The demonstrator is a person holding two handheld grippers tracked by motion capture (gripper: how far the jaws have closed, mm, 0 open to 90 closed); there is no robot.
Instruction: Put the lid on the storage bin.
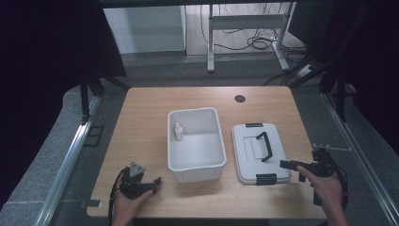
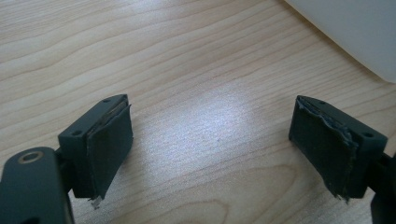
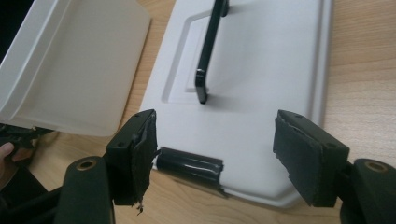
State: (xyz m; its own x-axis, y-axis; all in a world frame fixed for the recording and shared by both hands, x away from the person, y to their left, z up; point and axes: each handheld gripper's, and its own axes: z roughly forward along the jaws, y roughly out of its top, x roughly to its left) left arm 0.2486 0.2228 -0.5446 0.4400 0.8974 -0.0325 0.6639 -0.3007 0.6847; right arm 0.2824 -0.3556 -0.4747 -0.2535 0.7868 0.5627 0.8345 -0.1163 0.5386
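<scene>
Right tool (image 1: 288,164): jaws spread wide, nothing between them, aimed at the near right edge of the lid. Left tool (image 1: 155,181): jaws also wide apart and empty, low over bare wood at about 7 o'clock on the table.

Light wooden rectangular table (image 1: 141,122). White open-topped plastic bin (image 1: 196,167) at centre. Flat white plastic lid (image 1: 249,157) with black handle (image 1: 264,146) lying just beside the bin at its 3 o'clock, not touching it. Black latch clip (image 3: 189,164) on the lid's near edge, between the right tool's jaws in the right gripper view. Small white bottle (image 1: 178,131) upright inside the bin, against the wall at 10 o'clock.
</scene>
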